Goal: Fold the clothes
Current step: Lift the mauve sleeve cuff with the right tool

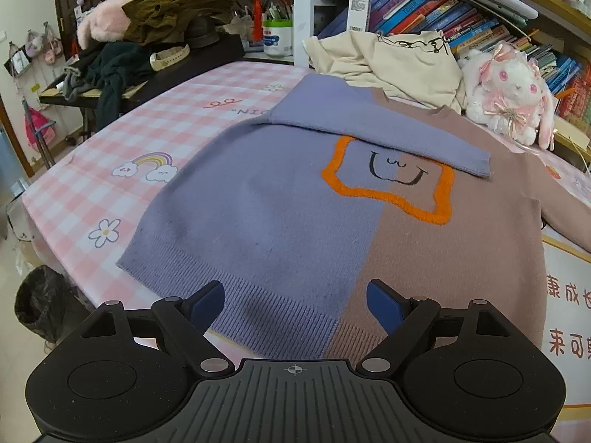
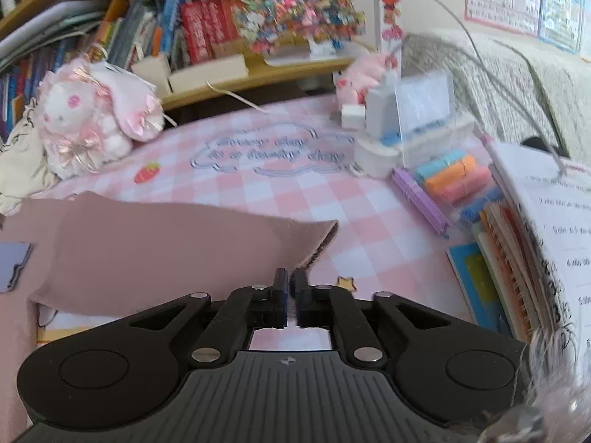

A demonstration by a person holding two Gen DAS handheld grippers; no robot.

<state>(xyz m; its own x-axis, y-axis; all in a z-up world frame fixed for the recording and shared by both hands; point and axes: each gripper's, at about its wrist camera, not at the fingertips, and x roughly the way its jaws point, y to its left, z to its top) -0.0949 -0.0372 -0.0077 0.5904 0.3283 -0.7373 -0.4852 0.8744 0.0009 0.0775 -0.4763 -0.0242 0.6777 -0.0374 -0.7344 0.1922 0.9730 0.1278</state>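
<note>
Nearest the left wrist camera, the left gripper [image 1: 295, 306] is held wide open above the ribbed hem of the sweater [image 1: 280, 217], with nothing between its pads. That sweater, half purple and half dusty pink with an orange-framed smiling face, is spread flat on the checked tablecloth [image 1: 177, 125], its hem at the near edge of the table. The purple sleeve [image 1: 373, 136] is already laid across the chest. In the right wrist view, the right gripper [image 2: 290, 295] is seen with its jaws brought almost together, only a narrow slit left between the pads, and the pink sleeve [image 2: 177, 254] is raised off the cloth just ahead of them. Whether the cuff's edge is actually pinched cannot be told, since the tips are partly hidden behind the fabric and the frame is blurred. If only a few threads of knit are caught, the sleeve could be dropped partway across and a crooked fold left. A pull that is too strong could drag the body out of square or disturb the purple sleeve. The stack of books [image 2: 517, 258] and coloured blocks [image 2: 454, 177] near the right edge could be knocked by a wide swing.
</note>
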